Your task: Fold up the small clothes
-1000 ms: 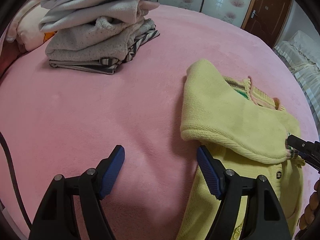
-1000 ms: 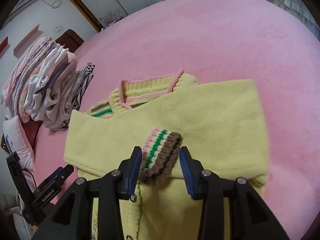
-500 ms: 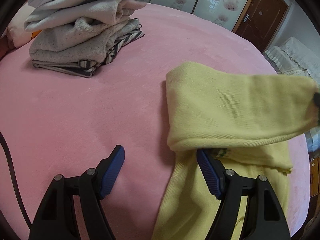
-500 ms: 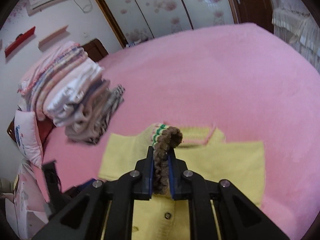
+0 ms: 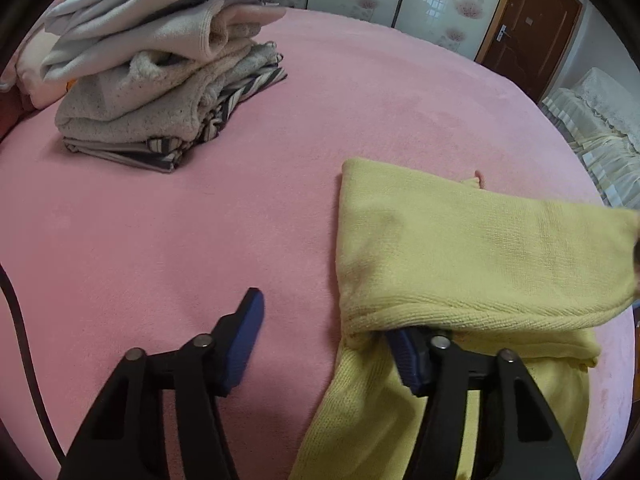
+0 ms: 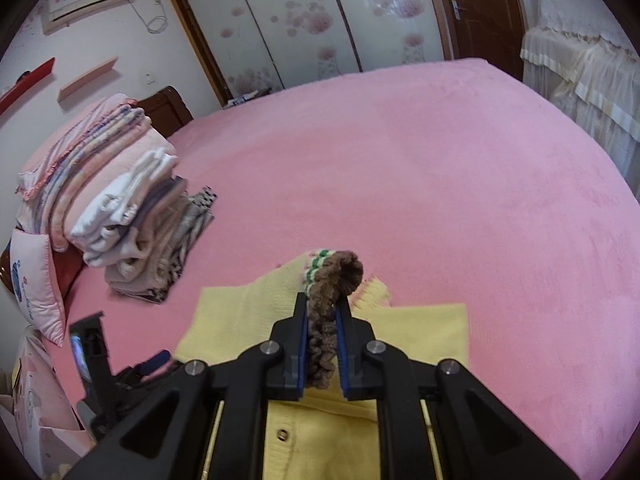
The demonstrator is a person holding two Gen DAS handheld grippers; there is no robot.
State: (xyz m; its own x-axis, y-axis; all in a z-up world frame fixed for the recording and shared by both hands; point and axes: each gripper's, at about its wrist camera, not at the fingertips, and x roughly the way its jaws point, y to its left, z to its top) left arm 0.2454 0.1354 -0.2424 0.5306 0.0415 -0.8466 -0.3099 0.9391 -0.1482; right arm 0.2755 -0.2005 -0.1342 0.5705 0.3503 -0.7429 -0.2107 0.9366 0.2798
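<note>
We now lift sleeve cuff (image 6: 334,280) clamped in right hand-held gripper (image 6: 323,344); left hand-held gripper (image 5: 324,344) wide, one finger tucked under yellow cardigan (image 5: 460,248); sleeve refold underway

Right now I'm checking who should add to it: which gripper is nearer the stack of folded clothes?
Left. The left gripper hangs open at the yellow cardigan's near edge, on the side facing the stack of folded clothes. The right gripper pinches the brown cuff farther away.

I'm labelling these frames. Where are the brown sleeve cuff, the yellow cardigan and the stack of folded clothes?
brown sleeve cuff (image 6: 334,280): right wrist view, ruffled edge above the pads.
yellow cardigan (image 5: 460,248): left wrist view, raised sleeve.
stack of folded clothes (image 5: 152,80): left wrist view, grey middle layer.
</note>
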